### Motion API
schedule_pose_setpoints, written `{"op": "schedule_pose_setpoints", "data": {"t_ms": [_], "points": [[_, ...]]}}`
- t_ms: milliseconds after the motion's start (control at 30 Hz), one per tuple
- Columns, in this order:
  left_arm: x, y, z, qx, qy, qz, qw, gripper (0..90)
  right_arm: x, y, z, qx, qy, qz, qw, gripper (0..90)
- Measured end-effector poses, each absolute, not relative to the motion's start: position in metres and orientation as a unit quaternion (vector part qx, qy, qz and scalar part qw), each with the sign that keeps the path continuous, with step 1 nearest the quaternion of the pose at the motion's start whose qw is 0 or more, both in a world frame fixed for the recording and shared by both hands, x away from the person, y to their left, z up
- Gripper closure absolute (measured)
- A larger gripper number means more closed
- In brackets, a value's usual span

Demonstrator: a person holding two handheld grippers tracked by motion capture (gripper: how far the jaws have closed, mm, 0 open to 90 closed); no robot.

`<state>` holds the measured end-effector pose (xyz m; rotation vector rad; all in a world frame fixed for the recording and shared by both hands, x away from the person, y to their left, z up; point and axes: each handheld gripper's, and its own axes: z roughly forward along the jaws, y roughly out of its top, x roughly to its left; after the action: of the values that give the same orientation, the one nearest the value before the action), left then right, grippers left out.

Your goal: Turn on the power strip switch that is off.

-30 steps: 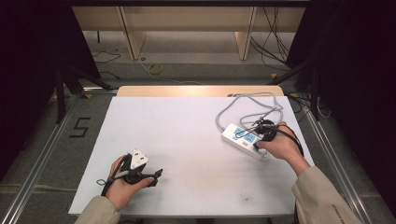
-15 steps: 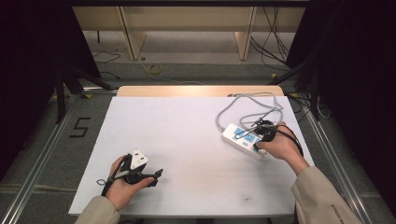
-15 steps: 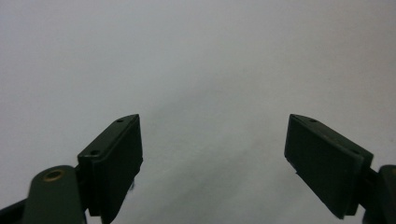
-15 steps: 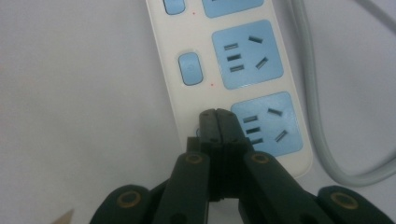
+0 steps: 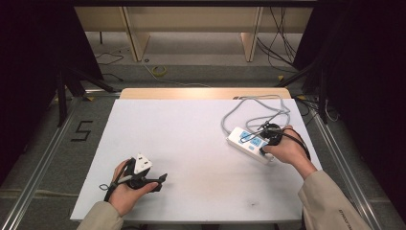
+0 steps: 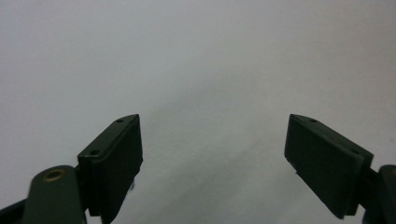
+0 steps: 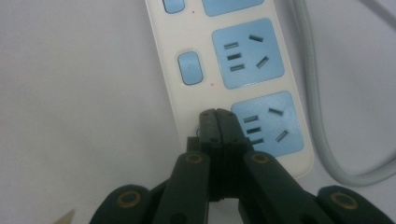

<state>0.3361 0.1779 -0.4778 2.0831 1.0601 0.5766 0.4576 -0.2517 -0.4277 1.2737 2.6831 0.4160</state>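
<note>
White plastic power strip [image 5: 250, 144] with pale blue socket faces lies at the right of the high view, on the white table top [image 5: 191, 143], its grey cable [image 5: 249, 108] looping toward the upper right. The right gripper [image 7: 217, 116] stands over it with its black jaws pressed together, nothing between them; in the right gripper view their tips sit at the lower centre, on the strip beside the nearest socket, where a small blue switch [image 7: 191, 68] shows one place farther up. The left gripper [image 5: 160, 178] rests at the lower left of the high view, well apart from the strip, jaws spread wide and empty over bare table.
</note>
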Motion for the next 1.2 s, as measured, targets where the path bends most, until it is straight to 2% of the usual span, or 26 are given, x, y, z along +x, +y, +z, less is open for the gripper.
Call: {"op": "schedule_pose_setpoints", "data": {"t_ms": [1200], "points": [[0.3365, 0.1773, -0.4786, 0.809, 0.409, 0.223, 0.357, 19.0, 0.4569, -0.2506, -0.4292, 0.416, 0.896, 0.135, 0.075, 90.0]]}}
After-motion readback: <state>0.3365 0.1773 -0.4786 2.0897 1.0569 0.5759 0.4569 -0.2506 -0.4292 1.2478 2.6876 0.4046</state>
